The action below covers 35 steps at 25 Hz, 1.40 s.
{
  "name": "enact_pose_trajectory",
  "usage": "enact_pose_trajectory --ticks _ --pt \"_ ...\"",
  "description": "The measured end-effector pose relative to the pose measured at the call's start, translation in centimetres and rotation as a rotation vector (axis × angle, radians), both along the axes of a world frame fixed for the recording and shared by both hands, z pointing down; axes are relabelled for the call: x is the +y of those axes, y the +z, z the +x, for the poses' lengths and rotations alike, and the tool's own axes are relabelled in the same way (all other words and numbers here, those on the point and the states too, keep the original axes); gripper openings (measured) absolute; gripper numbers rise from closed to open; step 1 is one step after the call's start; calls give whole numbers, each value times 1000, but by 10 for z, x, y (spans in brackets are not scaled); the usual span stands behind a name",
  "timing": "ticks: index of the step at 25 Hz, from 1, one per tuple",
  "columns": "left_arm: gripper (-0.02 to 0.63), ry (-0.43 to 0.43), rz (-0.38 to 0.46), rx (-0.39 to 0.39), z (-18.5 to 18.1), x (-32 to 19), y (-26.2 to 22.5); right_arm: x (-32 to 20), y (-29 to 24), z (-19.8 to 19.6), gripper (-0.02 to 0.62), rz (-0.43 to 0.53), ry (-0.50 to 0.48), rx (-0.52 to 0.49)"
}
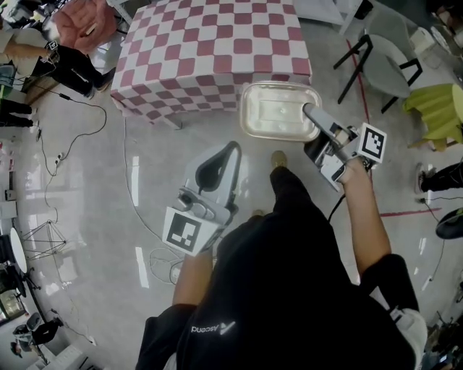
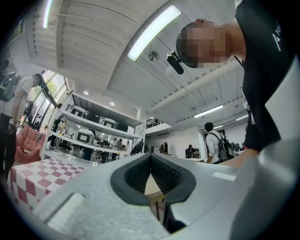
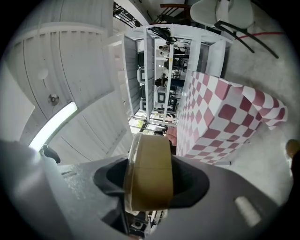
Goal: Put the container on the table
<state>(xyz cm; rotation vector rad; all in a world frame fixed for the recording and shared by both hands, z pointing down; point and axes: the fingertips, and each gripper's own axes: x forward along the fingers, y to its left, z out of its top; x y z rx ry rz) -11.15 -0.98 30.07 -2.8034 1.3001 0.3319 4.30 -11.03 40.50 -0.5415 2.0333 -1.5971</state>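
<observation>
In the head view a shallow pale plastic container [image 1: 279,110] hangs in the air just off the near edge of the table with the red-and-white checked cloth [image 1: 210,50]. My right gripper [image 1: 307,110] is shut on the container's right end. In the right gripper view the container [image 3: 149,168] fills the gap between the jaws edge-on, and the checked table [image 3: 220,117] stands ahead at the right. My left gripper [image 1: 233,148] is lower and left of the container, over the floor, shut with nothing in it; its dark pads [image 2: 151,172] meet.
A person in dark clothes [image 1: 69,65] sits at the table's far left corner beside a pink bag [image 1: 85,22]. Chairs [image 1: 387,61] stand right of the table. Cables [image 1: 87,123] trail over the glossy floor. Shelving and people [image 2: 93,140] fill the background.
</observation>
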Motion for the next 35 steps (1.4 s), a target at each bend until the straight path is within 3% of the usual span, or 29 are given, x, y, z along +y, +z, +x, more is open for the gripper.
enact_pose_trajectory --ticks 5,10,14,24,35 --pt "9 -16 9 -14 -6 -47 -5 -51 -1 -7 219 0 -10 8" --pt "9 -35 -5 -46 34 14 -31 15 -30 34 219 11 -17 41" --pt "9 -53 -31 -56 16 28 -35 27 -25 17 219 -3 -20 77" --pt "9 -98 -52 -62 12 -51 -19 -71 55 24 219 -154 47 237" --pt "9 -47 -84 -72 -4 -103 -6 -111 104 10 222 -226 77 346"
